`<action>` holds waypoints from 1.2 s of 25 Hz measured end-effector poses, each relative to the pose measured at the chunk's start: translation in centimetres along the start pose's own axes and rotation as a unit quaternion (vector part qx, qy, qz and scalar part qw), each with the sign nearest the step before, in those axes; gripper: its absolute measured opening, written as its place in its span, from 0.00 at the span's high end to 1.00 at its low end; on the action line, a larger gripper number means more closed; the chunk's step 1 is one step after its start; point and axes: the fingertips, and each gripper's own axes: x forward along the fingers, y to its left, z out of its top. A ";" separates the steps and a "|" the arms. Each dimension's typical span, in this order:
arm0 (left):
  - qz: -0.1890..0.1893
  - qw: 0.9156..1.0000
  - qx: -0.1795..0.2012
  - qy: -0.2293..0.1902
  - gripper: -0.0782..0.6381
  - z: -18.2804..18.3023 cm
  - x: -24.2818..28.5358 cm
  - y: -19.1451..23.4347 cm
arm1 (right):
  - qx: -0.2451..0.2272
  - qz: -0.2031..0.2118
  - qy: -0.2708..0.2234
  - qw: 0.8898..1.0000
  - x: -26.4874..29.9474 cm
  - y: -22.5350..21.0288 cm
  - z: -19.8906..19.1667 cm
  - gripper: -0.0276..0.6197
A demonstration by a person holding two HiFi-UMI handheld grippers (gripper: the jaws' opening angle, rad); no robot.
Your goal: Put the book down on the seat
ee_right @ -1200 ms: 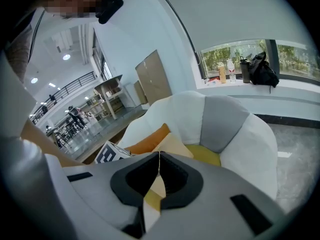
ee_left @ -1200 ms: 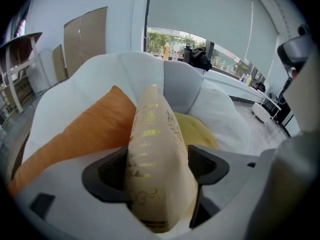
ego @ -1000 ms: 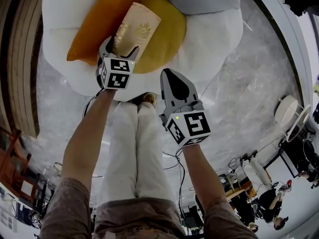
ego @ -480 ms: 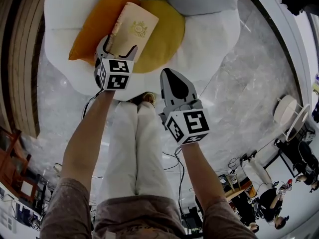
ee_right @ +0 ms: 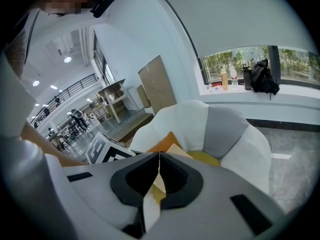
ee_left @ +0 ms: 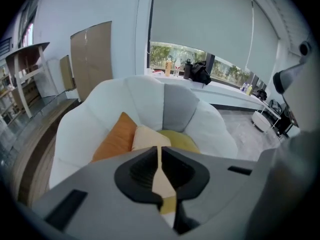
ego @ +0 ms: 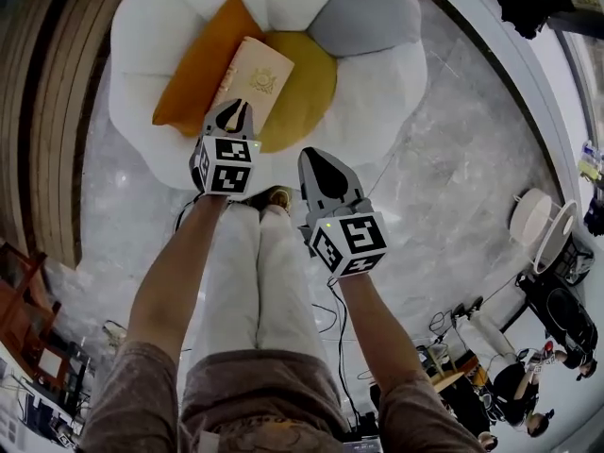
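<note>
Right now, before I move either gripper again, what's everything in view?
seat: one, white with one grey petal, on the floor
centre cushion: one, yellow, middle of seat
orange cushion: one, orange, seat's left side
book: one, beige, lying across both cushions
side table: one, white, far right
legs: two, white trousers, before seat
left gripper: one, grey, at book's near end; jaws just closed, nothing between
right gripper: one, grey, alongside, shut, empty

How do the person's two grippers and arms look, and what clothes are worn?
The left gripper and right gripper are grey with black-lined tapered jaws; each carries a white cube with black square markers. Short brown-grey sleeves, light trousers.
</note>
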 end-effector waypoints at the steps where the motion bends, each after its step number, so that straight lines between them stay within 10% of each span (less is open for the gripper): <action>1: -0.002 1.000 -0.006 0.001 0.87 0.4 -0.8 -0.2 | 0.001 0.001 -0.002 1.000 -0.4 0.2 0.6 0.92; 9: -0.022 0.999 -0.048 0.009 0.88 4.3 -7.4 -2.0 | 0.020 0.005 -0.009 1.000 -4.4 2.3 4.7 0.92; 30: -0.103 0.989 -0.007 -0.108 0.88 21.4 -33.6 -10.3 | -0.020 0.070 -0.082 0.994 -20.1 11.2 17.8 0.93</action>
